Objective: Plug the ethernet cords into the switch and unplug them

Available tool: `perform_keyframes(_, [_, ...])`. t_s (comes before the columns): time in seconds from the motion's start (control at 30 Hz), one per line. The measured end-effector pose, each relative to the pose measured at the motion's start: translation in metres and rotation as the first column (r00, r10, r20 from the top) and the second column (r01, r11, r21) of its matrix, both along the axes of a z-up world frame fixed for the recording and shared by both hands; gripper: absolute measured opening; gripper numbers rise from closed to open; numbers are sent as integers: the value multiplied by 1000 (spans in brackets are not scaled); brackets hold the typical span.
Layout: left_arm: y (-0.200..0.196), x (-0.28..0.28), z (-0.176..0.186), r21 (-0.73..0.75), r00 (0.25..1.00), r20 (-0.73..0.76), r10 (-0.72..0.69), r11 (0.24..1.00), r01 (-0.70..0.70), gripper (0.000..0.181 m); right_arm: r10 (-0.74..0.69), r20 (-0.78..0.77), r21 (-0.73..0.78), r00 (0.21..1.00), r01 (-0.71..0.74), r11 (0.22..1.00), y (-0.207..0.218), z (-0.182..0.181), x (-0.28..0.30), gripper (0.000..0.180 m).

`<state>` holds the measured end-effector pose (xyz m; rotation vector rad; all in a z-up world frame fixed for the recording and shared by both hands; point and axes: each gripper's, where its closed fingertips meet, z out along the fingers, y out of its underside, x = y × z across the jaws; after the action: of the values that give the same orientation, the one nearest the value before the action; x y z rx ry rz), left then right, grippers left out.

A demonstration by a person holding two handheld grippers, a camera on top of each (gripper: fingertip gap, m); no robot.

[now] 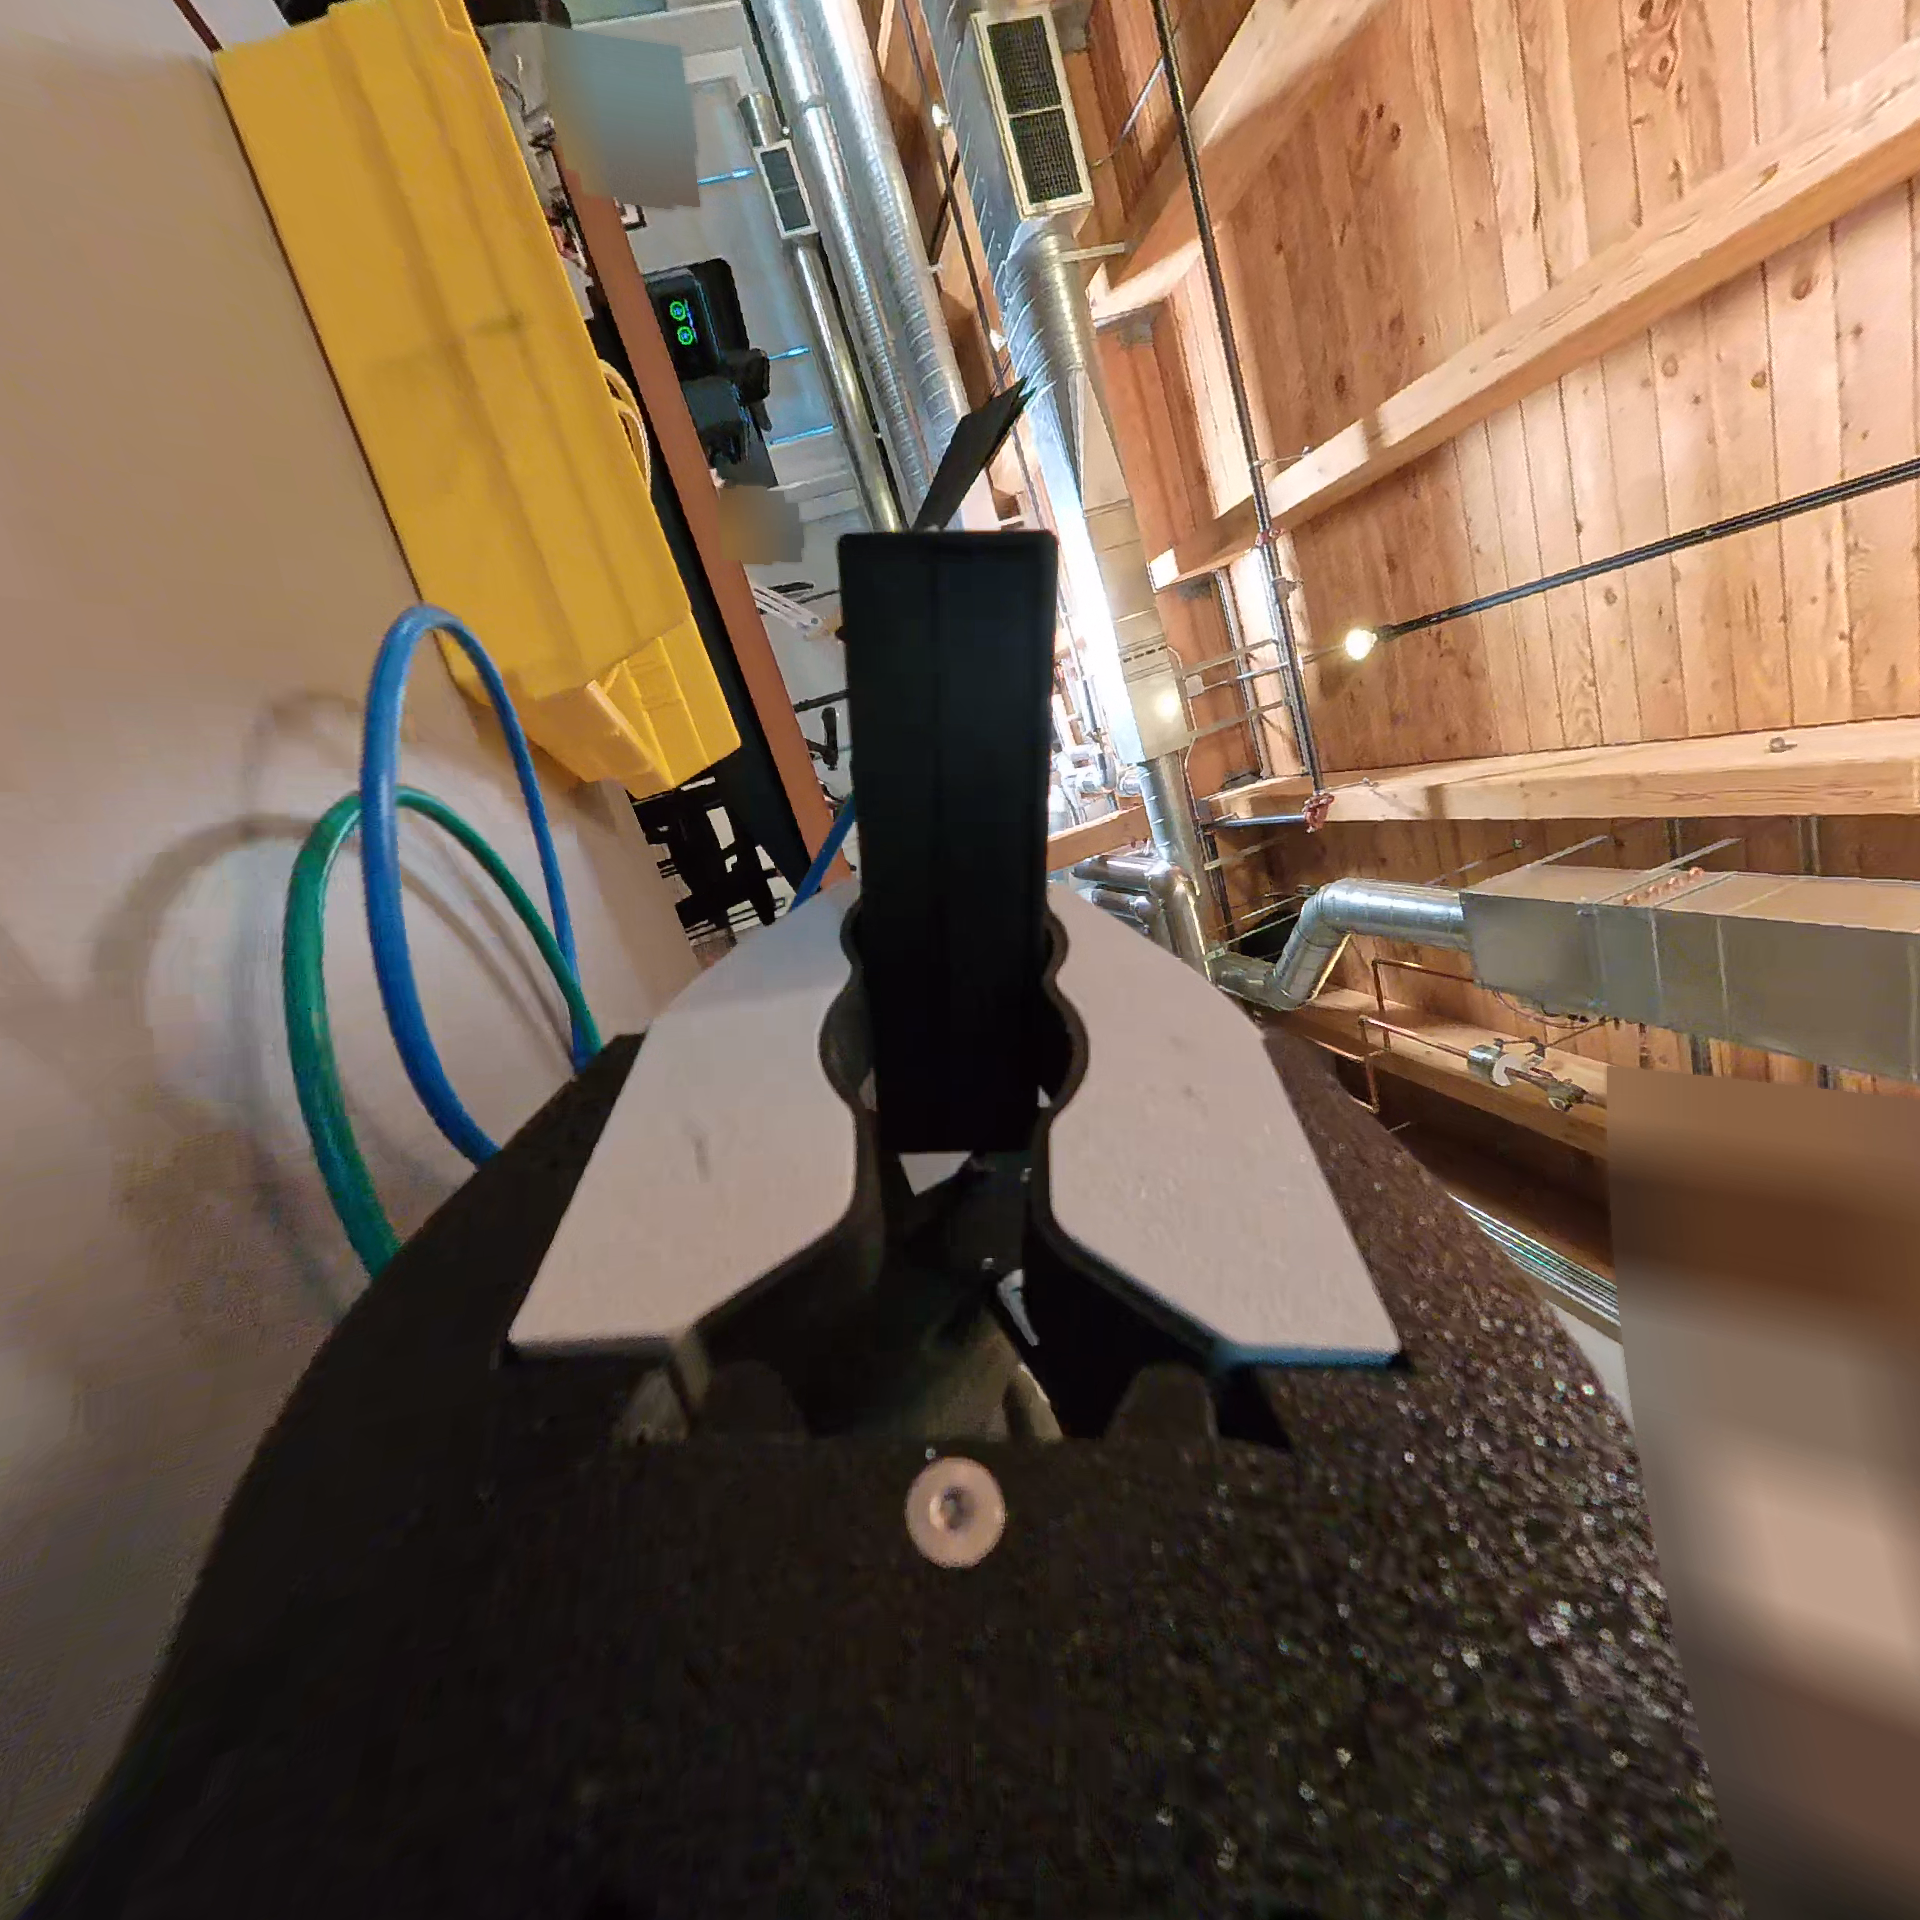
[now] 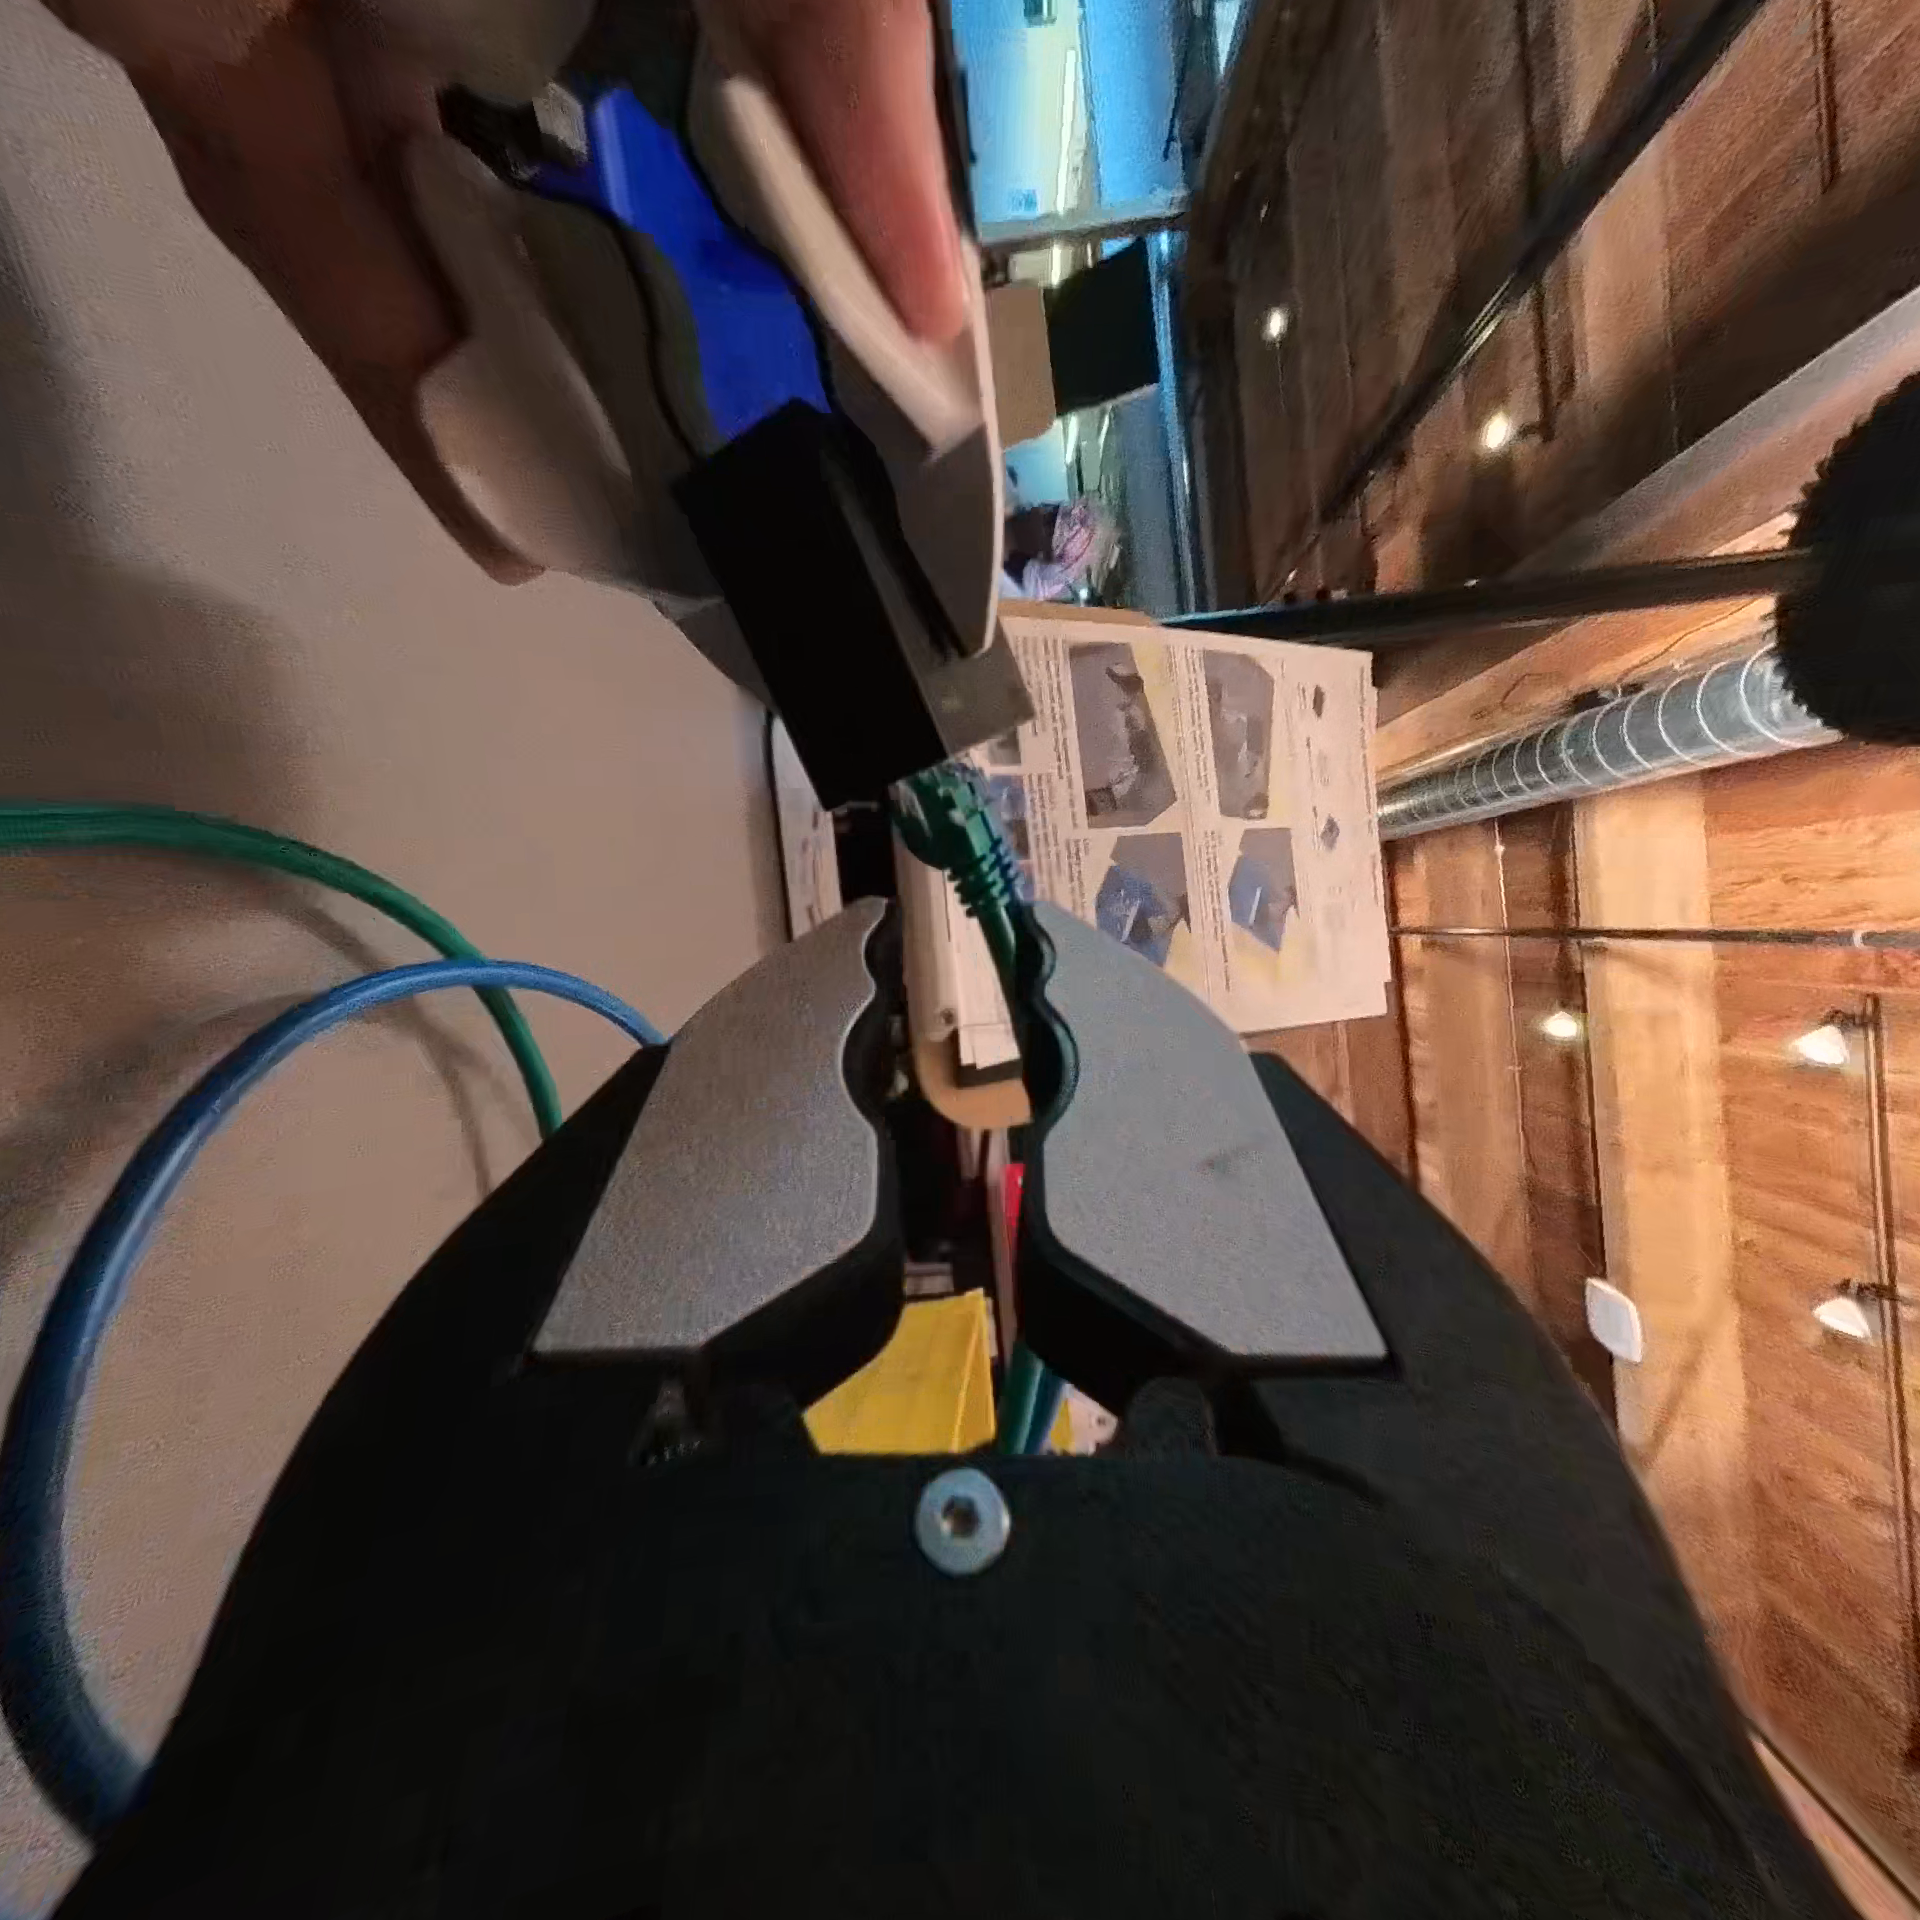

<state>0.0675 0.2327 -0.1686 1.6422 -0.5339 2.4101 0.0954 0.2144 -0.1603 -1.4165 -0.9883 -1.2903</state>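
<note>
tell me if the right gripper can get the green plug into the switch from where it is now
Probably yes. The right gripper grips the green cord just behind its plug, whose tip sits right at the black switch held by the left gripper, nothing between. Whether it lines up with a port is hidden.

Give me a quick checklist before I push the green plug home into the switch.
1. The left gripper is clamped on the switch: ok.
2. The right gripper holds the green cord just behind its plug: ok.
3. The plug tip is up at the switch's end: ok.
4. The plug is lined up with a port: cannot tell, as no port shows in either view.
5. The plug is already seated: cannot tell, since the joint is hidden by the switch body.
6. The blue cord is out of the right gripper's fingers: ok, it loops loosely to the side.
</note>
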Motion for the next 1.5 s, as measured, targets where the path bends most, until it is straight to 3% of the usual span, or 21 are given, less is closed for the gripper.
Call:
perform_keyframes(0.13, [-2, -1, 3, -21, 1000, 10, -15, 1000, 16, 27, 67, 49, -115, 997, -61, 991, 8, -14, -6, 23])
perform_keyframes(0.27, [0, -1, 2, -37, 1000, 6, -10, 999, 10, 27, 91, 73, -115, 993, -83, 990, 11, -13, -7, 25])
perform_keyframes(0.43, [-4, 1, -2, -28, 1000, -17, -14, 1000, 14, 27, 97, 215, -96, 972, -78, 992, 16, -8, -11, 32])
perform_keyframes(0.57, [-7, 1, 1, -47, 1000, -9, -21, 999, 21, 27, 120, 263, -108, 957, -94, 990, 17, -10, -11, 20])
perform_keyframes(1.0, [-1, -1, 2, -78, 1000, -10, -7, 997, 7, 27, 120, 409, -122, 904, -76, 990, 24, -9, -10, 16])
perform_keyframes(1.13, [0, -1, 2, -69, 1000, 4, -20, 997, 21, 32, 152, 324, -215, 934, -84, 973, 24, -13, -10, 14])
perform_keyframes(1.27, [3, -3, 12, 137, 998, 56, 30, 990, -37, 44, 110, 210, -233, 971, -59, 971, 21, -5, -5, 13])
perform_keyframes(1.37, [15, -4, 10, 425, 990, 72, 119, 894, -138, 63, 80, 189, -229, 979, -35, 973, 19, 1, -1, 13])
perform_keyframes(1.43, [25, -5, 5, 657, 976, 95, 197, 724, -210, 80, 58, 185, -259, 981, -8, 966, 18, -1, 3, 13])
perform_keyframes(1.5, [30, -6, 6, 769, 958, 148, 244, 581, -267, 93, 58, 196, -271, 979, -3, 963, 16, -2, 0, 13])
